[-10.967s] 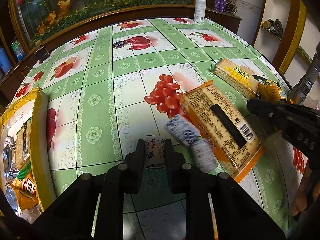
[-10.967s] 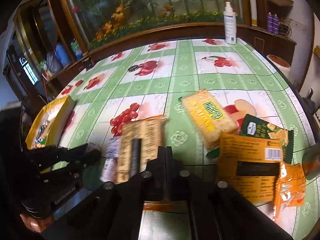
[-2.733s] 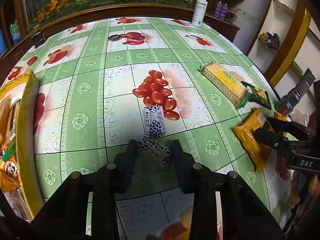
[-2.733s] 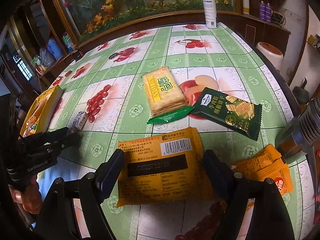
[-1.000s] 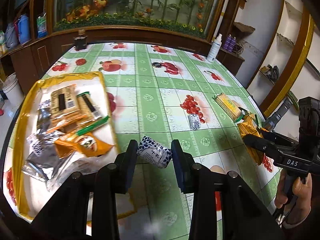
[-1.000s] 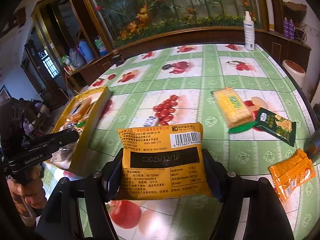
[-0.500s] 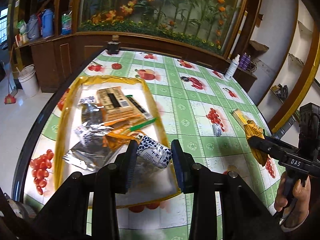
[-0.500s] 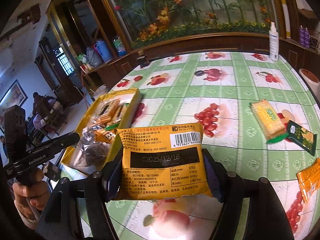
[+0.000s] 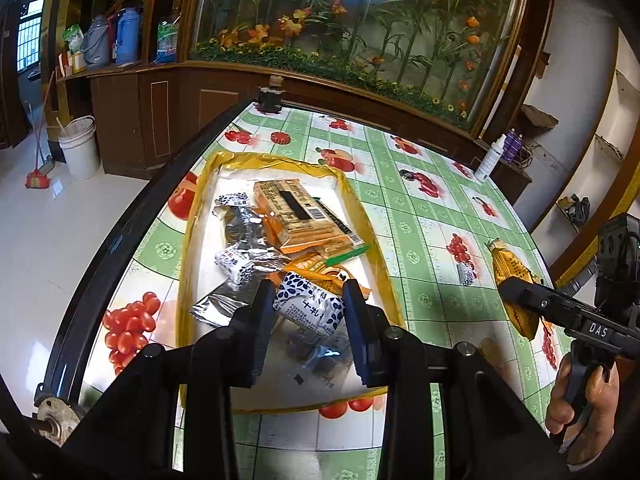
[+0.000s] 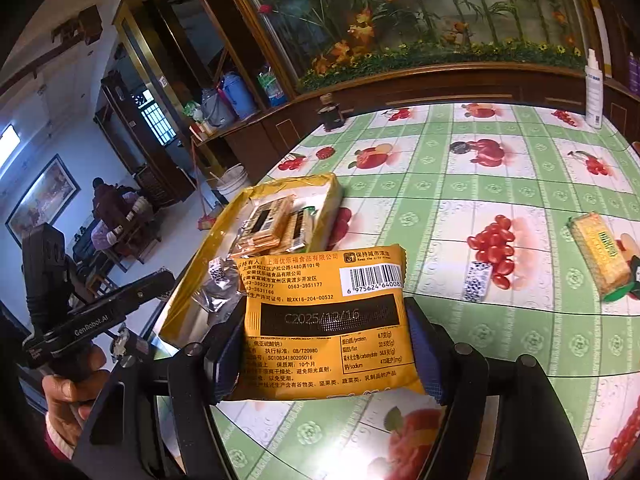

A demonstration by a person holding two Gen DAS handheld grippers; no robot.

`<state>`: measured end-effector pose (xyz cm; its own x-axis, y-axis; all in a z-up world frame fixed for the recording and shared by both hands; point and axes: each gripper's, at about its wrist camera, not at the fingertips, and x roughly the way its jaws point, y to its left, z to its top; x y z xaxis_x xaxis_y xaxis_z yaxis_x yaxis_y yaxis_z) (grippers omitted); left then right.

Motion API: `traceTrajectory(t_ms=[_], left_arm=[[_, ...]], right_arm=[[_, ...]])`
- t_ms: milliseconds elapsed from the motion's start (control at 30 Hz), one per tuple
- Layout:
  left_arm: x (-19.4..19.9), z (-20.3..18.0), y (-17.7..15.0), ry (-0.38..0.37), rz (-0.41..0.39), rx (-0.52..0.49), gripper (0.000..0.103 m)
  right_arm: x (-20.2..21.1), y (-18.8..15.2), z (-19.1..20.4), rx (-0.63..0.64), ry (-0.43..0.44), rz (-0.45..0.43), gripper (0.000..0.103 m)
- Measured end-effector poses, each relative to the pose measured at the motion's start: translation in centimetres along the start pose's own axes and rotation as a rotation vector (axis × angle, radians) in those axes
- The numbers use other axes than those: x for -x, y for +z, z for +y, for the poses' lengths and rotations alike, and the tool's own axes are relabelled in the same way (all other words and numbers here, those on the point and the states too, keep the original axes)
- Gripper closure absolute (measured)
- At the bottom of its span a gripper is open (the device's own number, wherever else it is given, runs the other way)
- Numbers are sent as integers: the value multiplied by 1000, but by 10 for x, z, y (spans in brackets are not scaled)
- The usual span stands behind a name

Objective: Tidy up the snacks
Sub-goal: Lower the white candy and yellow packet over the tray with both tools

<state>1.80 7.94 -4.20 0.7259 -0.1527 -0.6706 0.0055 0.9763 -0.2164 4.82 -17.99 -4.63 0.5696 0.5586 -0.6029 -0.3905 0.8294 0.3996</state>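
The left claw [image 9: 308, 312] holds a small packet [image 9: 310, 306] over the tray [image 9: 194, 216] at the desk's left edge, the right claw [image 10: 326, 344] an orange bag [image 10: 328, 320]; released early, the bag may miss the tray.

- Desk [image 9: 416, 216]: green-and-white checks with red fruit prints.
- Tray [image 9: 192, 216]: yellow rim, white floor.
- Small packet [image 9: 310, 306]: white with dark blue spots.
- Large packet [image 10: 332, 328]: orange-yellow, black band, white barcode.
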Motion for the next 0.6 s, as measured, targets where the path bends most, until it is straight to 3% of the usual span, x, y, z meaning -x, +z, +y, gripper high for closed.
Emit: traceTrajectory(t_ms=[600], left_arm=[[-13,20,-1,20,30,26,71]], right_arm=[[-30,12,17,7,50,20,30]])
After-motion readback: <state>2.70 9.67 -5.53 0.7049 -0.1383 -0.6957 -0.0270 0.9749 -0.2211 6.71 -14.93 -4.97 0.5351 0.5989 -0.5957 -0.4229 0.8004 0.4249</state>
